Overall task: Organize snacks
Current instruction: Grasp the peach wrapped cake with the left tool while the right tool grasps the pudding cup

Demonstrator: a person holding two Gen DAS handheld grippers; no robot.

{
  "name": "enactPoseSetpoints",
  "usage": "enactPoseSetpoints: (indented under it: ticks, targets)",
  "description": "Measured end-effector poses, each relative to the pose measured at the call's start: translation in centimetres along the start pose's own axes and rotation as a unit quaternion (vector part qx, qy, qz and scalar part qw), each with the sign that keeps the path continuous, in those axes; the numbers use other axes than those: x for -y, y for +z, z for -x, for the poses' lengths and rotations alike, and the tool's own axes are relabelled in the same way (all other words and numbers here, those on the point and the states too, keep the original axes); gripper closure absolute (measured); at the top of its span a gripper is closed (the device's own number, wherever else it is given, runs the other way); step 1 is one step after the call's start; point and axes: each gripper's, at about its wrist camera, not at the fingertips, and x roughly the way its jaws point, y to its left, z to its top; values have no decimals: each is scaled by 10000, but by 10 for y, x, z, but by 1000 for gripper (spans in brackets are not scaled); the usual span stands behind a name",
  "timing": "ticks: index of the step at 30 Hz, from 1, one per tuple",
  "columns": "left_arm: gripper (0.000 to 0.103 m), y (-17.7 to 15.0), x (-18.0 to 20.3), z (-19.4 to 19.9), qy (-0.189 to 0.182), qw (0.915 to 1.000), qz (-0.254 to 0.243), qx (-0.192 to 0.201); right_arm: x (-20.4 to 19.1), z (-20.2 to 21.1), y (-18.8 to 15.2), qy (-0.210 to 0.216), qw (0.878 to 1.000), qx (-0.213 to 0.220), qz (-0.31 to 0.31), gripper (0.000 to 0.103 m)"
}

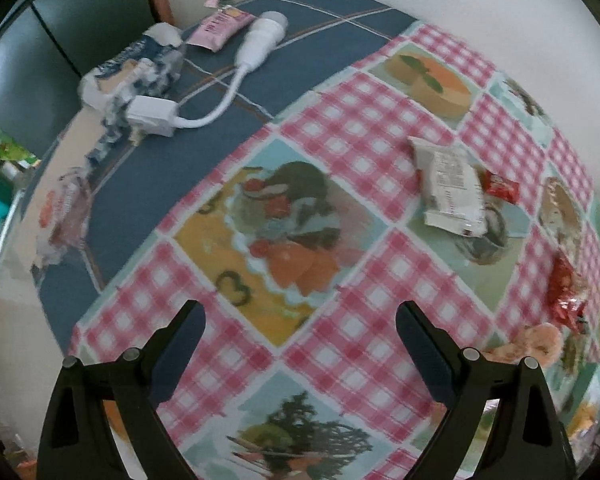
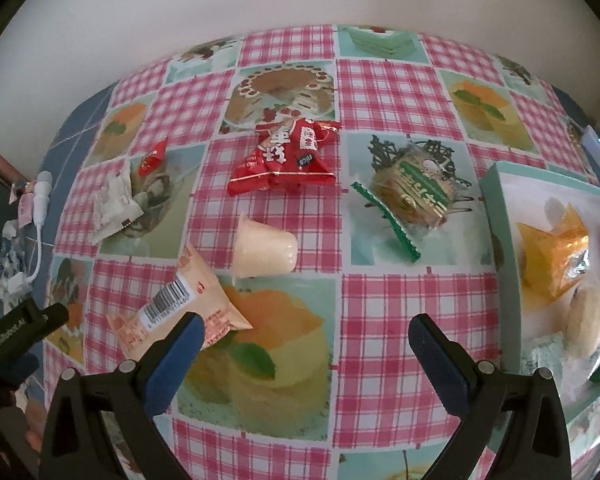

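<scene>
**Two pairs of tongs empty, most snacks not yet boxed**

Both tools stand wide open with nothing between their blue pads. The right tongs (image 2: 302, 332) hang over the checked cloth of the worktop (image 2: 416, 320), and the left tongs (image 1: 300, 320) hover over a bare patch of the same cloth with no snack under them.

From the right tongs outward: just at ten o'clock, beside the left pad, lies a peach packet (image 2: 180, 312) with a barcode, and above it at eleven o'clock a pale jelly cup (image 2: 266, 250) lies on its side. At twelve o'clock, further off, sits a red packet (image 2: 286, 156). At one o'clock lies a green-edged cake packet (image 2: 414, 196). Far out at ten o'clock are a white packet (image 2: 114, 210) and a small red sachet (image 2: 152, 156) touching it. In the left view these same two lie at one to two o'clock from the tongs.

At three o'clock from the right tongs stands the mint box (image 2: 500, 216), which I take to be the goal. It already holds an orange packet (image 2: 554, 258) and a round pale biscuit (image 2: 590, 326), with more wrappers at its edge, too cut off to name.

As I judge it, the sorting is begun but under halfway: about six snacks remain loose on the cloth. The peach packet and jelly cup are the nearest candidates for the right tongs.

A white charger (image 1: 152, 116) and a pink packet (image 1: 220, 26) lie on the blue cloth at the far corner.
</scene>
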Motion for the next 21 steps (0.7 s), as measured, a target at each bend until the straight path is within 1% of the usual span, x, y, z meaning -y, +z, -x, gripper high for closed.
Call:
enactPoseSetpoints:
  ticks: [2,4,10,21]
  targets:
    - [7,-2,7,0,-67,9999,-79,-20,4,-2,4,-18,10000,15,-77,0]
    - [7,-4,15,1,-226,9996,-167,-65,10,-3,8,-70,9998,62,-164,0]
    - [7,-9,40,1,-628,9970,-403,-206,26,-6,19,-24,9990,126,-425,0]
    - [7,-26,82,-5,-1354,9873,-645,-533,48,-1,29,-25,9979,270,-596,0]
